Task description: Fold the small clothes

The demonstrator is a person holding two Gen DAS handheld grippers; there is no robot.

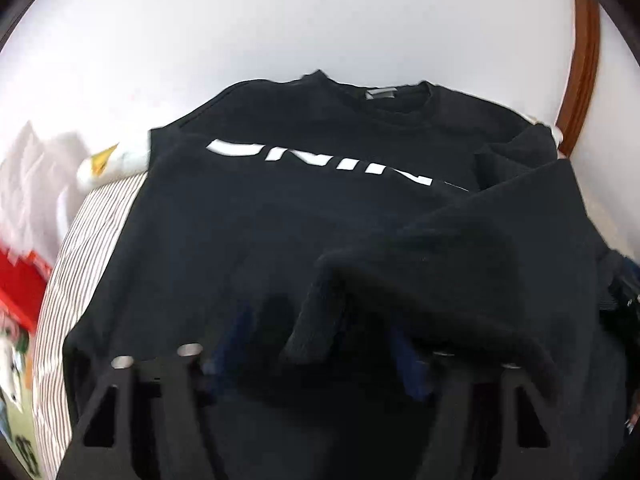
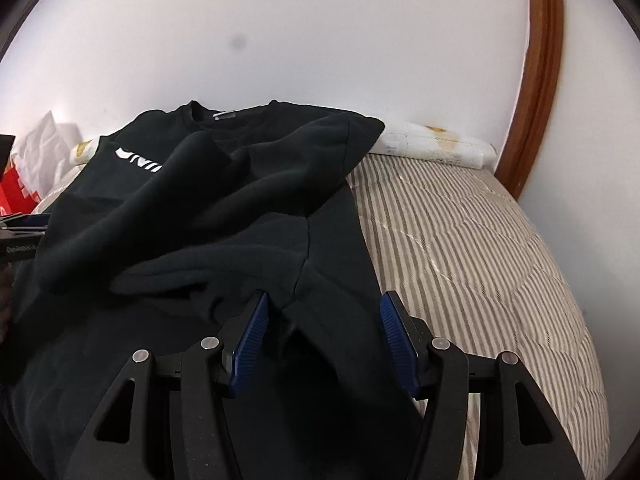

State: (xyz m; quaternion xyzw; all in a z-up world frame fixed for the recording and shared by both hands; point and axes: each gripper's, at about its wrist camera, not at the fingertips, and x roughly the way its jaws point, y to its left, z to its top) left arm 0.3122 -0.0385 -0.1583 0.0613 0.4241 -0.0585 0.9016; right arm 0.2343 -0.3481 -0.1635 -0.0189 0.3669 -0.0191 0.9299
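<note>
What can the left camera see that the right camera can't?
Only the left wrist view shows most of the white lettering and the left gripper with a sleeve cuff draped between its open fingers. Only the right wrist view shows the right gripper, open, and wide striped bedding. Both show the black sweatshirt.

Free room: bare striped bed [image 2: 480, 248], right half of right wrist frame, beside the black sweatshirt [image 2: 192, 208]. Obstacles: white wall [image 2: 320, 32] close behind; wooden frame [image 2: 540, 80], upper right; red-and-white clutter [image 1: 20, 248], left edge of left wrist frame.
</note>
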